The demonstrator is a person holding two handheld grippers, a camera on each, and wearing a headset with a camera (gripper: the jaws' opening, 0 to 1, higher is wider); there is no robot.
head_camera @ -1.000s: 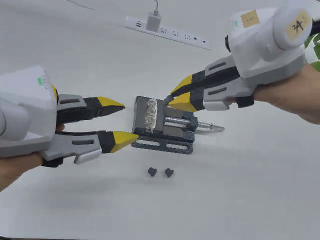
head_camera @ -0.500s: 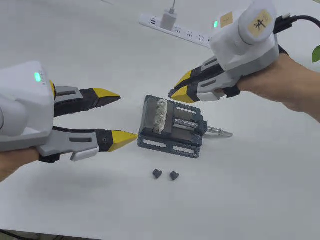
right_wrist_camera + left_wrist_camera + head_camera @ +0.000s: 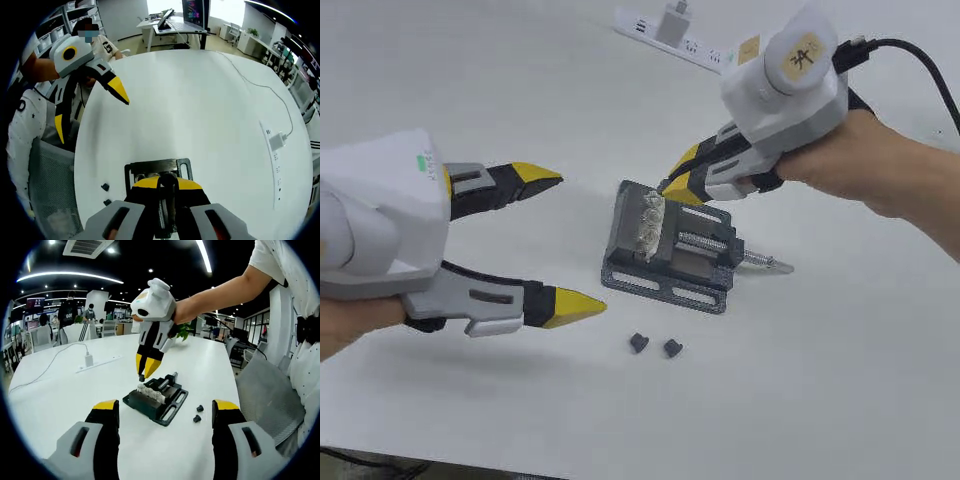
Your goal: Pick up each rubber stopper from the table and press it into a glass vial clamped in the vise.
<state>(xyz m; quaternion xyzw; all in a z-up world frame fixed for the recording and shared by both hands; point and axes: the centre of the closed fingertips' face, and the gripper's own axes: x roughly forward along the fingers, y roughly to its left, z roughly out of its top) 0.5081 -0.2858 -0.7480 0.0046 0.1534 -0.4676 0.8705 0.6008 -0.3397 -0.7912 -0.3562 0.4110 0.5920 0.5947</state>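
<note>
1. Right gripper (image 3: pixel 672 188): hand angles down from 2 o'clock, jaws pinching a dark stopper (image 3: pixel 141 377), tips above the vials (image 3: pixel 648 222) in the vise (image 3: pixel 665 268).
2. Left gripper (image 3: pixel 578 240): level at the vise's 9 o'clock, jaws spread wide.
3. Two loose stoppers (image 3: pixel 639 342) at the vise's 6 o'clock.

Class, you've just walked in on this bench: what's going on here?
A person holds a gripper in each hand over a white table. The right gripper, shut on what looks like a small dark stopper, hangs close over the glass vials clamped in the vise. The left gripper is wide open beside the vise. Two more stoppers lie nearby.
</note>
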